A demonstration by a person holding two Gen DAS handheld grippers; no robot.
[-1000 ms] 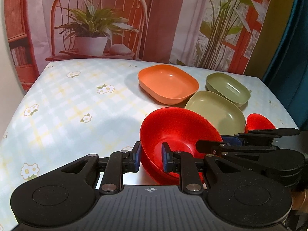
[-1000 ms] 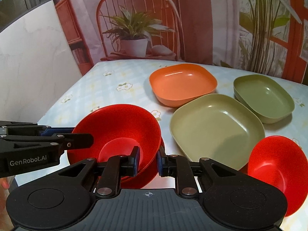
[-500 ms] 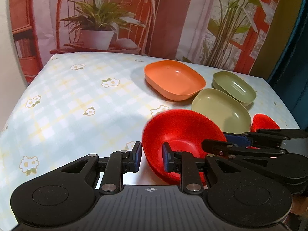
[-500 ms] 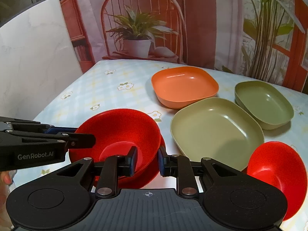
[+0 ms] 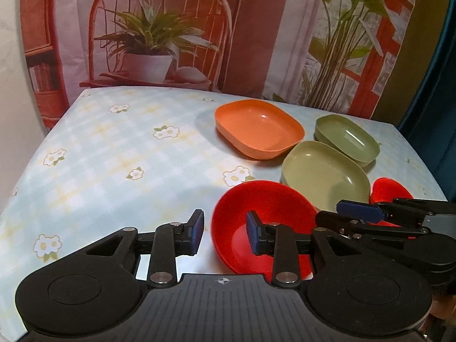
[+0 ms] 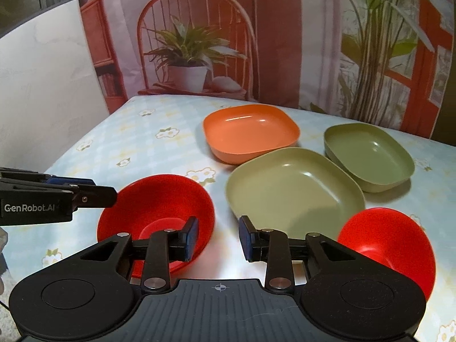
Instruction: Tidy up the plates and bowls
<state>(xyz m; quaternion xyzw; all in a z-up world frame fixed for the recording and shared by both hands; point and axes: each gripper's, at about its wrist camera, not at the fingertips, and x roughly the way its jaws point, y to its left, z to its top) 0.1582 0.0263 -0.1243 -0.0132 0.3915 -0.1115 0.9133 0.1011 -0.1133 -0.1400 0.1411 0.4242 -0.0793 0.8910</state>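
Note:
A red bowl (image 5: pixel 262 216) (image 6: pixel 159 202) rests on the table at the near edge. My left gripper (image 5: pixel 225 232) is open, its fingers on either side of the bowl's left rim, apart from it. My right gripper (image 6: pixel 219 238) is open, with the bowl's right rim between its fingers. A second red bowl (image 6: pixel 384 242) (image 5: pixel 387 192) sits at the near right. An orange square plate (image 6: pixel 250 132) (image 5: pixel 258 128), a light green plate (image 6: pixel 293 188) (image 5: pixel 325 173) and a dark green dish (image 6: pixel 370 154) (image 5: pixel 346 136) lie behind.
The table (image 5: pixel 114 154) has a pale checked cloth with flowers; its left half holds no dishes. A printed backdrop with a chair and plants (image 6: pixel 193 57) stands behind the far edge. A white wall (image 6: pixel 42 85) is at the left.
Both grippers have opened and let go of the red bowl, which now rests on the table. Both have pulled back a little.

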